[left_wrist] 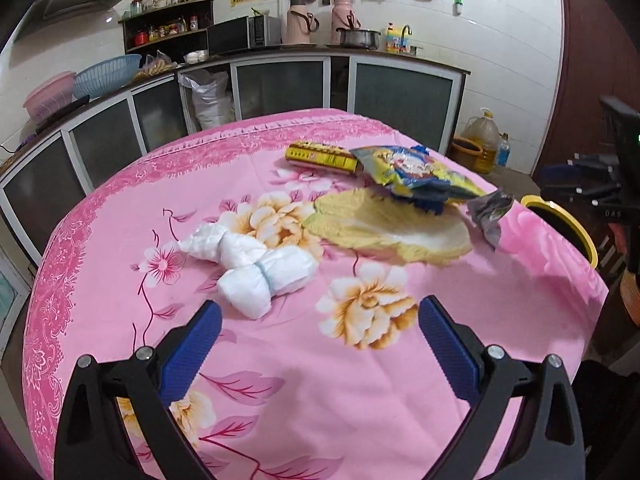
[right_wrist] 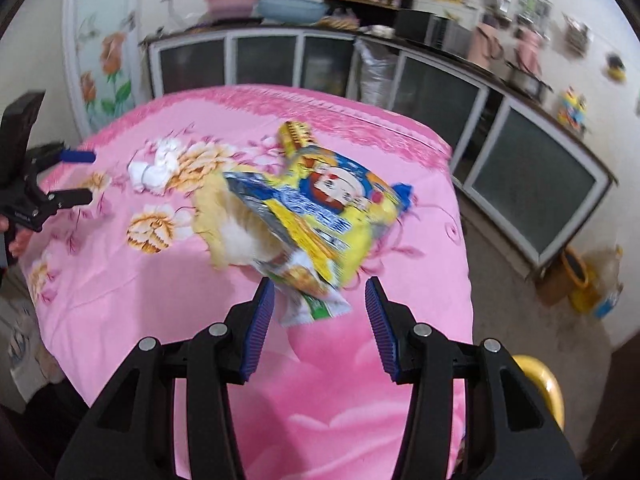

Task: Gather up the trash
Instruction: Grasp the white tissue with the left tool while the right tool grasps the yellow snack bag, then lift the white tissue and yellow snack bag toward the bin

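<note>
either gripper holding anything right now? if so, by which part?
Nothing is held. The left gripper is open over bare tablecloth, near the white wad. The right gripper is open too; the snack bag corner lies between its fingers, ungripped.

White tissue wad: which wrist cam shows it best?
Left wrist view. The white tissue wad lies large and sharp on the pink tablecloth, just ahead of the open left tongs. The right wrist view shows it small, far off and motion-blurred, near the left tongs.
</note>
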A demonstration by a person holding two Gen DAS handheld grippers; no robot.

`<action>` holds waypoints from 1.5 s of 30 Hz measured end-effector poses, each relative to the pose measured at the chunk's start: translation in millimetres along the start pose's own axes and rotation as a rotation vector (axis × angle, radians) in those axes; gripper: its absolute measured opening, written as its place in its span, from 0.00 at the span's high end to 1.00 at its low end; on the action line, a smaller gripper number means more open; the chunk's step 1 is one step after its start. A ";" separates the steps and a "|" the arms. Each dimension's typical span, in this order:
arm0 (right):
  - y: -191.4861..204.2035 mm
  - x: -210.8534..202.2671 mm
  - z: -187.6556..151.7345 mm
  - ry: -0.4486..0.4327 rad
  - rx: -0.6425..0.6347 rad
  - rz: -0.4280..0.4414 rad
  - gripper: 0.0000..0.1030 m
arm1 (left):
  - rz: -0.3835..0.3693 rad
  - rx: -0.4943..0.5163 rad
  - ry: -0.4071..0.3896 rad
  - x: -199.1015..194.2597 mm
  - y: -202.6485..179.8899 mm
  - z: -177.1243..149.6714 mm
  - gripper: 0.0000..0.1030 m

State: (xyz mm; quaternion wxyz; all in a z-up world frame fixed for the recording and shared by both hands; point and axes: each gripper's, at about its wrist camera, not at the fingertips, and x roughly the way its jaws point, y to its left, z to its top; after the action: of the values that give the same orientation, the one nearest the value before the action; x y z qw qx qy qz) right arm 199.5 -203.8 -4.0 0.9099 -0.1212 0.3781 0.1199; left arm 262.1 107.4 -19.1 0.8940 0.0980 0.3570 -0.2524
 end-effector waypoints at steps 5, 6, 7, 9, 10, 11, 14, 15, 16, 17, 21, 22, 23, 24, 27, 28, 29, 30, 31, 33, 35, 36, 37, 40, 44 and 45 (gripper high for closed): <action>21.7 22.7 32.3 0.065 -0.111 -0.008 0.56 | -0.031 -0.019 0.034 13.1 10.5 -2.1 0.08; 25.1 27.8 37.0 0.082 -0.128 -0.010 0.56 | -0.039 -0.027 0.041 15.1 11.8 -2.0 0.08; 29.4 33.6 42.4 0.102 -0.147 -0.016 0.56 | -0.044 -0.035 0.047 17.4 14.5 -1.9 0.08; 36.6 45.6 51.8 0.134 -0.190 -0.024 0.55 | -0.050 -0.051 0.061 23.0 20.5 -1.4 0.08; 40.1 52.2 55.8 0.159 -0.208 -0.018 0.54 | -0.048 -0.060 0.068 26.0 23.7 -1.4 0.08; 42.1 61.2 60.7 0.187 -0.219 -0.016 0.54 | -0.046 -0.070 0.074 28.7 27.1 -1.3 0.08; 44.9 80.6 67.7 0.237 -0.246 -0.039 0.54 | -0.054 -0.125 0.094 38.7 40.3 0.2 0.08; 46.4 85.0 67.8 0.249 -0.256 -0.036 0.54 | -0.059 -0.138 0.097 41.0 43.8 0.5 0.08; 48.3 89.5 69.2 0.262 -0.268 -0.040 0.54 | -0.066 -0.149 0.102 44.0 46.5 0.8 0.08; 50.4 94.6 70.5 0.271 -0.282 -0.057 0.54 | -0.068 -0.158 0.108 47.2 48.8 1.4 0.08; 51.9 111.0 75.6 0.301 -0.296 -0.064 0.54 | -0.070 -0.159 0.125 62.9 52.6 9.1 0.08; 51.1 115.4 76.3 0.311 -0.294 -0.066 0.54 | -0.082 -0.161 0.132 67.9 53.1 11.8 0.08; 49.7 120.5 77.1 0.323 -0.289 -0.070 0.54 | -0.089 -0.165 0.137 71.6 53.3 13.5 0.08; 48.9 124.0 78.2 0.331 -0.281 -0.069 0.54 | -0.092 -0.172 0.147 78.1 54.7 15.6 0.08; 47.7 133.0 79.7 0.352 -0.274 -0.053 0.58 | -0.087 -0.188 0.171 93.6 56.7 16.7 0.08; 47.3 135.5 79.9 0.358 -0.271 -0.048 0.67 | -0.080 -0.193 0.177 97.2 56.9 16.7 0.14; 46.7 137.7 80.2 0.366 -0.258 -0.030 0.70 | -0.078 -0.195 0.179 99.3 56.8 16.2 0.31; 44.6 139.6 80.9 0.372 -0.237 -0.020 0.74 | -0.077 -0.192 0.179 100.2 56.9 15.4 0.38; 43.2 140.6 81.1 0.375 -0.227 -0.020 0.85 | -0.075 -0.188 0.175 99.9 56.7 14.5 0.44; 41.5 139.3 82.8 0.355 -0.214 -0.021 0.92 | -0.089 -0.193 0.158 96.8 57.9 13.6 0.49; 39.6 131.7 86.1 0.315 -0.202 -0.016 0.95 | -0.088 -0.206 0.150 94.5 60.5 13.5 0.55; 37.7 127.1 88.2 0.296 -0.184 -0.007 0.95 | -0.087 -0.214 0.143 92.3 62.1 13.5 0.56; 35.7 122.6 90.4 0.279 -0.168 0.000 0.96 | -0.090 -0.219 0.137 90.1 63.6 14.0 0.57; 29.8 106.2 96.3 0.231 -0.136 0.019 0.96 | -0.097 -0.240 0.107 75.9 67.4 15.3 0.57; 18.2 81.2 104.3 0.181 -0.084 0.040 0.97 | -0.107 -0.259 0.054 47.0 69.8 17.5 0.57; 16.8 76.9 104.9 0.173 -0.080 0.039 0.97 | -0.100 -0.254 0.045 40.6 68.9 17.8 0.57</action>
State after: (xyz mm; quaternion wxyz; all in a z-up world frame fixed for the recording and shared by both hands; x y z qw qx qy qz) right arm 316.0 -145.6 10.5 0.8659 -0.1599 0.4524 0.1415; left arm 333.6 144.4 -34.4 0.8772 -0.0285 0.4107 -0.2471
